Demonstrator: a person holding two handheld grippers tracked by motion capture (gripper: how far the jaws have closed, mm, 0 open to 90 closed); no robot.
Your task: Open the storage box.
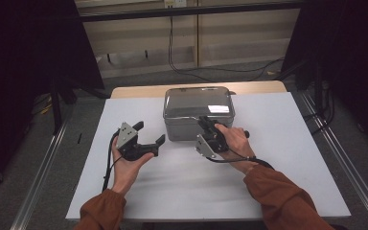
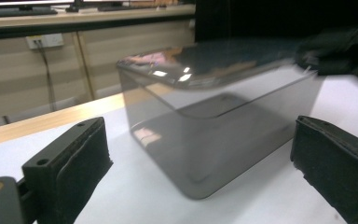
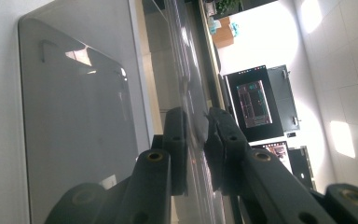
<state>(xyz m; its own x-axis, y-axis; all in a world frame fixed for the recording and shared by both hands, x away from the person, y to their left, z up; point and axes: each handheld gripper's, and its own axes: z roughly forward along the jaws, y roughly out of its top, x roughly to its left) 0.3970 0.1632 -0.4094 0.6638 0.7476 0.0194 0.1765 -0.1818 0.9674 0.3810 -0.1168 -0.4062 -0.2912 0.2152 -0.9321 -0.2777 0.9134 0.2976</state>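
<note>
A shiny grey metal box (image 1: 191, 108) with a flat lid stands at the back middle of the white table top (image 1: 278, 158). My right gripper (image 1: 205, 123) is at the box's front edge, turned on its side. In the right gripper view its jaws (image 3: 196, 140) are shut on the thin rim of the lid (image 3: 186, 88). My left gripper (image 1: 149, 133) hovers to the left of the box, open and apart from it. In the left gripper view the box (image 2: 214, 126) stands ahead between the wide-apart pads (image 2: 81, 154), and the other gripper (image 2: 342, 49) is a dark blur at its top right.
A bare wooden strip (image 1: 134, 91) runs behind the white top. Metal rails (image 1: 43, 163) flank the table on the floor, and cables (image 1: 182, 67) trail behind it. White surface lies bare in front of the box and to both its sides.
</note>
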